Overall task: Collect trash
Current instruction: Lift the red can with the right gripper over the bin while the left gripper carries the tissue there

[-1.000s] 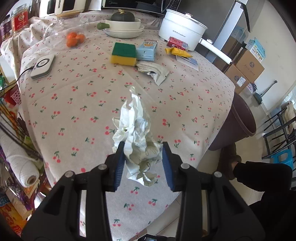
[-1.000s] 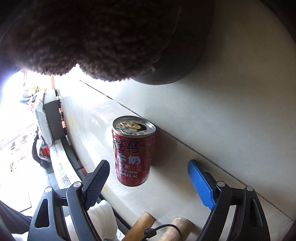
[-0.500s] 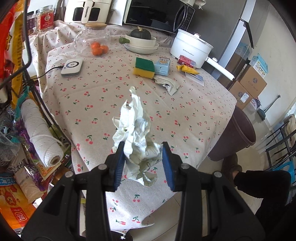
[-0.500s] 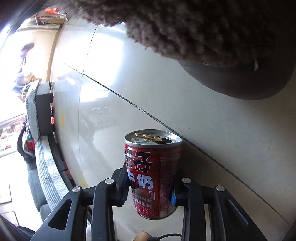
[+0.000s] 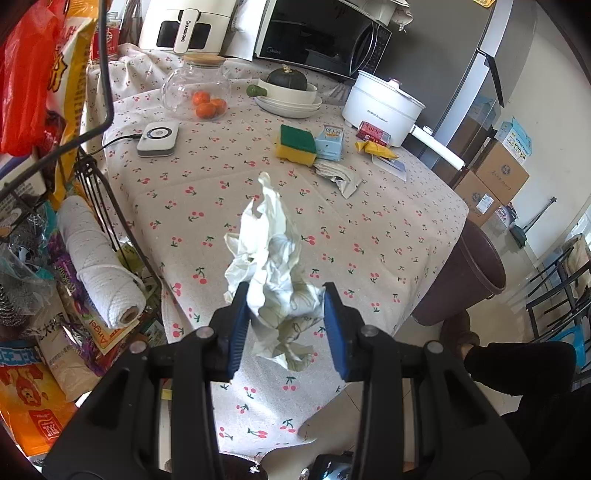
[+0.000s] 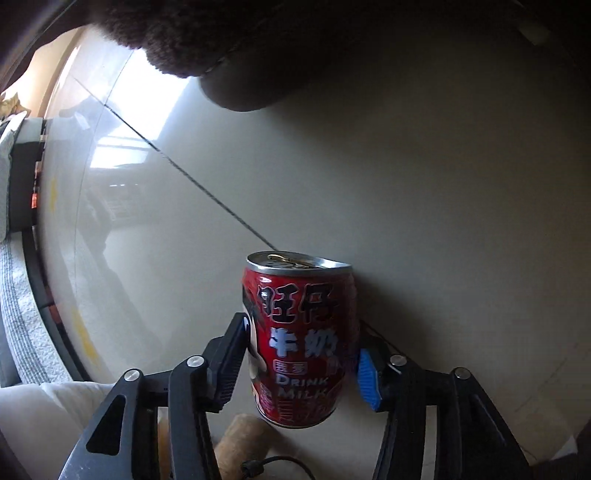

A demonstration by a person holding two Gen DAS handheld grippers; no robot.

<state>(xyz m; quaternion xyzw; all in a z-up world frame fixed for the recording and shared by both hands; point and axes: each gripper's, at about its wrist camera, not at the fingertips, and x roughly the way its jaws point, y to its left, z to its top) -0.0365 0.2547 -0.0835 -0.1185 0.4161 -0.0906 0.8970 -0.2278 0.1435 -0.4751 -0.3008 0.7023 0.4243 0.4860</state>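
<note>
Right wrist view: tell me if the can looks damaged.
Yes. The can, clamped between the right tool's fingers, is dented: its wall is creased near the top and its rim looks flattened on the right side. Its tab is open. No spill shows.

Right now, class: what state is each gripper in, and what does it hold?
Left gripper: shut on the crumpled paper.
Right gripper: shut on the red milk can.

Home kitchen: microwave [image 5: 321, 33], fridge [image 5: 491, 62].
</note>
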